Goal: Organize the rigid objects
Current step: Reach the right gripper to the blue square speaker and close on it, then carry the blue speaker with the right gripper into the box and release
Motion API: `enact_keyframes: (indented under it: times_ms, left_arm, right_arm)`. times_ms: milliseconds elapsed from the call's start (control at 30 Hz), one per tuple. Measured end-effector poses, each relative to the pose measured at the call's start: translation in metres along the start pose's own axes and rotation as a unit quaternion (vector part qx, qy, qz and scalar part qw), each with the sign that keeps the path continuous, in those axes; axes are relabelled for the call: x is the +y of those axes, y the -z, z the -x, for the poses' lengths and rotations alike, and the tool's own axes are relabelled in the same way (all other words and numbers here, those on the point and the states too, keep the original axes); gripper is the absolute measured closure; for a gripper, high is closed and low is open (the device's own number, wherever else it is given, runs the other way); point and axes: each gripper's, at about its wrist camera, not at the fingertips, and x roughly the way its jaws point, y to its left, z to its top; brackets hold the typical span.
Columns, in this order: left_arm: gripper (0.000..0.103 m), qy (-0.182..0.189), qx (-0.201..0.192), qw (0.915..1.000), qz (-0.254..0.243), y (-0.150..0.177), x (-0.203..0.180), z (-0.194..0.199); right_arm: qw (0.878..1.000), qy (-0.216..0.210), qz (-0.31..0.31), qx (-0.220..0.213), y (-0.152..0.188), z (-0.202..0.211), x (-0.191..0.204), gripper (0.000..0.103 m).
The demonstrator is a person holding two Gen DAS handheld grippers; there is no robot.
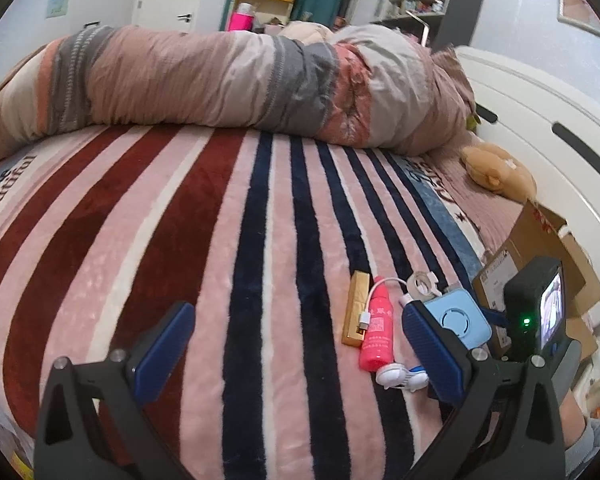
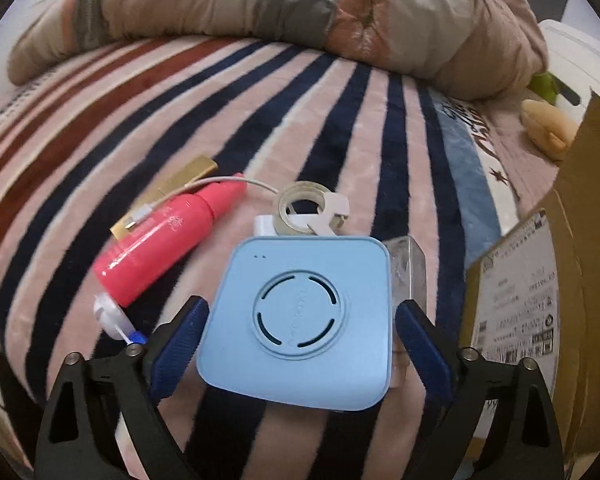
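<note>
Blue-padded right gripper (image 2: 298, 342) clamped on light blue square device (image 2: 300, 320), rounded corners, circular vented face, held just above striped blanket (image 2: 340, 128). Left gripper (image 1: 296, 356) spread wide, nothing held. Pink bottle (image 2: 160, 240), gold bar (image 2: 168, 196), tape roll (image 2: 300, 208) lie beside device; cardboard box (image 2: 540, 288) at right.

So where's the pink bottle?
In both views, the pink bottle lies on the striped blanket, between the gold box and the blue box.
</note>
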Motion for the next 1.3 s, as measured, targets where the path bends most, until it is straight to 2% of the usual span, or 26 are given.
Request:
enact_keyframes:
  times_ms: [167, 233, 267, 333, 433, 533, 600, 700, 800, 900, 933, 967, 1067, 1200, 1300]
  left_arm:
    - [0.001, 0.032, 0.020, 0.9991, -0.021, -0.005, -0.005, -0.018]
    - [0.001, 0.059, 0.033, 0.9972, -0.033, -0.007, -0.009, -0.027]
    - [0.001, 0.075, 0.037, 0.9958, -0.037, -0.008, -0.011, -0.029]
    - [0.001, 0.102, 0.043, 0.9928, -0.045, -0.012, -0.017, -0.031]
    - [0.001, 0.145, 0.047, 0.9866, -0.059, -0.023, -0.030, -0.027]
    - [0.001, 0.193, 0.048, 0.9774, -0.071, -0.036, -0.050, -0.018]
    - [0.001, 0.228, 0.048, 0.9691, -0.080, -0.047, -0.067, -0.010]
    - [0.004, 0.282, 0.049, 0.9537, -0.090, -0.064, -0.096, 0.001]
    - [0.019, 0.340, 0.062, 0.9323, -0.106, -0.081, -0.136, 0.008]
    - [0.037, 0.367, 0.077, 0.9174, -0.134, -0.093, -0.181, 0.007]
    - [0.049, 0.375, 0.084, 0.9128, -0.139, -0.096, -0.193, 0.003]
    - [0.056, 0.382, 0.094, 0.9073, -0.148, -0.099, -0.210, 0.000]
    - [0.068, 0.365, 0.104, 0.9049, -0.193, -0.102, -0.253, -0.009]
    - [0.069, 0.344, 0.126, 0.8989, -0.240, -0.095, -0.303, -0.025]
    - [0.069, 0.333, 0.153, 0.8954, -0.253, -0.088, -0.327, -0.043]
  right_arm:
    - [0.999, 0.030, -0.015, 0.001, 0.000, -0.006, 0.005, 0.010]
    - [0.999, 0.040, -0.002, -0.006, -0.002, -0.006, 0.008, 0.023]
    - [0.999, 0.042, 0.005, -0.017, -0.001, -0.003, 0.008, 0.023]
    - [0.999, 0.016, 0.012, -0.035, 0.001, 0.006, 0.005, 0.023]
    - [0.996, -0.048, 0.013, -0.073, -0.001, 0.030, -0.002, 0.023]
    - [0.985, -0.107, 0.020, -0.131, -0.005, 0.070, -0.007, 0.023]
    - [0.973, -0.148, 0.025, -0.178, -0.008, 0.102, -0.012, 0.023]
    - [0.957, -0.174, 0.029, -0.230, -0.012, 0.139, -0.027, 0.023]
    - [0.944, -0.193, 0.017, -0.266, -0.010, 0.163, -0.049, 0.023]
    - [0.936, -0.199, -0.003, -0.291, -0.002, 0.177, -0.082, 0.023]
    - [0.936, -0.193, -0.012, -0.294, 0.001, 0.178, -0.095, 0.023]
    - [0.937, -0.187, -0.020, -0.295, 0.003, 0.179, -0.106, 0.023]
    - [0.942, -0.181, -0.049, -0.278, 0.015, 0.173, -0.142, 0.023]
    - [0.953, -0.176, -0.093, -0.227, 0.025, 0.158, -0.183, 0.024]
    - [0.961, -0.168, -0.105, -0.195, 0.030, 0.144, -0.201, 0.024]
